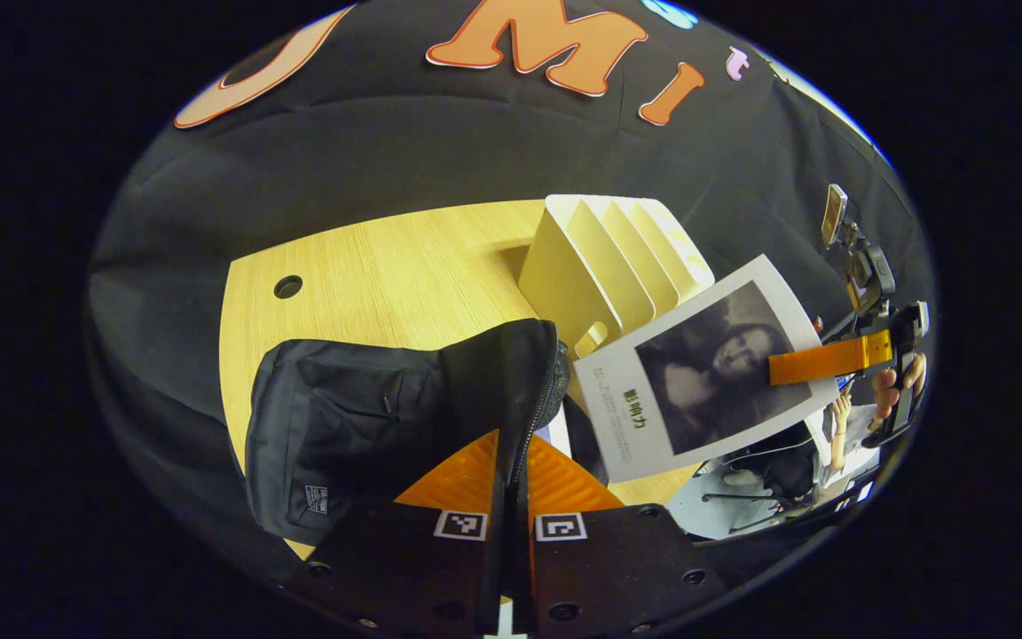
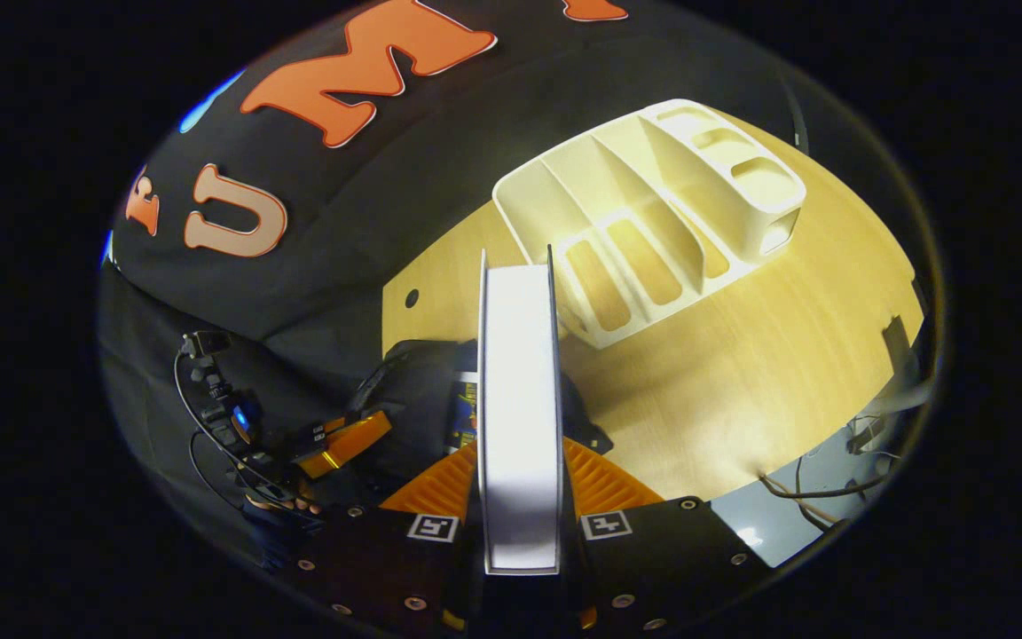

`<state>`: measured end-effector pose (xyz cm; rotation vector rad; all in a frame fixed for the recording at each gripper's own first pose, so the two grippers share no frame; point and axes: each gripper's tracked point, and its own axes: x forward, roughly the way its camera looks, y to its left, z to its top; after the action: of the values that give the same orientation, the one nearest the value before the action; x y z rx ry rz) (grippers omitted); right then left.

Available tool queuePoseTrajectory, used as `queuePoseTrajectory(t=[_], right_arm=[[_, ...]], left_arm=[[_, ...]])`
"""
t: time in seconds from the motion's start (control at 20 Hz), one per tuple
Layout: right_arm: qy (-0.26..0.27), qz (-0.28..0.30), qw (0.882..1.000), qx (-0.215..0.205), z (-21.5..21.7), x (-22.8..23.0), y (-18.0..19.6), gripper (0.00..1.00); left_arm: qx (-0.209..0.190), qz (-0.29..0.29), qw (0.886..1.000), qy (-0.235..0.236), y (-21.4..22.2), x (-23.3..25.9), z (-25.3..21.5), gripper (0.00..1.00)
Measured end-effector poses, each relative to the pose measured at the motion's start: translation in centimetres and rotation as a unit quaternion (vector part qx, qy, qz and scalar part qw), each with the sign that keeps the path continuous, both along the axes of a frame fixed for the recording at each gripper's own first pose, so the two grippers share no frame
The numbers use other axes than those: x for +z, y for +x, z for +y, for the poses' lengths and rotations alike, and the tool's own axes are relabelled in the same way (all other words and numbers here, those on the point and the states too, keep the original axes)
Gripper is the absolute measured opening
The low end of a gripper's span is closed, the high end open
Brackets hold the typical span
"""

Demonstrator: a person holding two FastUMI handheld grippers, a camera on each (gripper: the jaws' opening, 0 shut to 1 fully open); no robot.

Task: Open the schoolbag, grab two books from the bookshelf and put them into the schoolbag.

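The left gripper (image 1: 511,497) has its jaws pinched tight on the zippered edge of the black fabric schoolbag (image 1: 360,417), holding the flap up off the pale wooden table (image 1: 369,266). The right gripper (image 2: 520,524) is clamped on a white-covered book with a dark portrait (image 1: 706,377), both fingers pressing its covers (page edges face its camera), held just above the bag's mouth. The cream plastic slotted bookshelf (image 2: 653,213) stands behind, near the bag.

Recording booth, probably a lab, black cloth wall (image 1: 387,169), wooden table (image 2: 742,355), loose cables (image 2: 813,488)
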<state>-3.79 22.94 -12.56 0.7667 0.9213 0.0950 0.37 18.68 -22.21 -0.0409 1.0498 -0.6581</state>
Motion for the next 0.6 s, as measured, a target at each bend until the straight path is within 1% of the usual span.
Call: queuePoseTrajectory(t=[0.1, 0.2, 0.35, 0.6], right_arm=[[0.022, -0.005, 1.000, 0.002, 1.6, -0.6, 0.6, 0.36], [0.044, -0.019, 0.999, -0.006, 3.0, -1.2, 1.4, 0.36], [0.087, -0.027, 0.996, 0.000, 5.7, -2.0, 2.2, 0.35], [0.108, -0.048, 0.993, 0.004, 7.7, -3.3, 3.1, 0.35]], left_arm=[[0.000, -0.002, 1.000, 0.000, 0.0, -0.1, 0.1, 0.06], [-0.001, 0.001, 1.000, -0.004, -0.2, 0.1, -0.2, 0.06], [-0.004, -0.005, 1.000, 0.000, 0.0, 0.3, -0.1, 0.06], [-0.014, -0.012, 1.000, 0.002, 0.2, 1.3, -0.5, 0.06]])
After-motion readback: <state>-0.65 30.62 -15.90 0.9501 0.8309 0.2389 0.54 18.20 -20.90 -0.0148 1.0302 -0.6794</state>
